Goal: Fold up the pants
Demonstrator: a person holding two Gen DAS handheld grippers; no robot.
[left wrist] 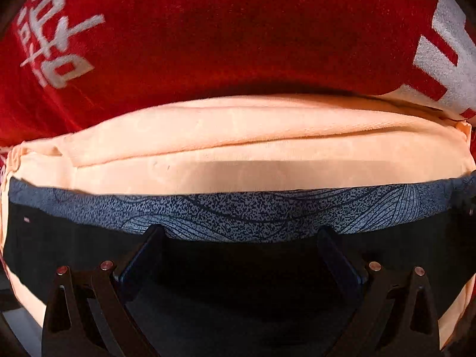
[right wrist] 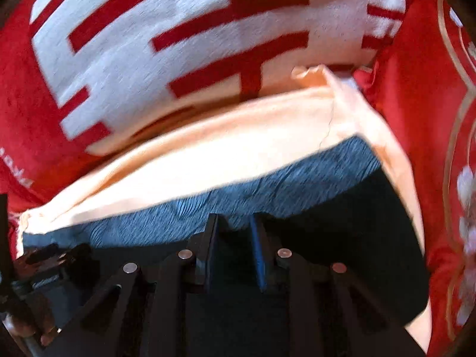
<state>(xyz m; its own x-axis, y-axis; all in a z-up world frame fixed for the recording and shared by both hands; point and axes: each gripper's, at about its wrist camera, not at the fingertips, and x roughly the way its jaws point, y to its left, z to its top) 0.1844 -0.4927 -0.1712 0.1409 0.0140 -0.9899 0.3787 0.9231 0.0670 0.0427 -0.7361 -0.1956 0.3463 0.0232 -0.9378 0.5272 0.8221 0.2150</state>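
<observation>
Peach pants (left wrist: 238, 154) lie ahead of my wide-apart, empty left jaws; blur smears the right view, where my nearly closed right jaws pinch nothing; the red blanket's (left wrist: 208, 29) white lettering stays unreadable.

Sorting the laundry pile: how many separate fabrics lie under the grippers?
3 visible: dark pants with a blue patterned band nearest, a peach cloth beneath them, and a red blanket with white lettering farthest. More may be hidden underneath.

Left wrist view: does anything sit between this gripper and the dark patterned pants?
Nothing visible does. The left gripper is open directly over the dark pants, with only their own fabric between its fingers. The peach cloth lies beyond the fingertips.
</observation>
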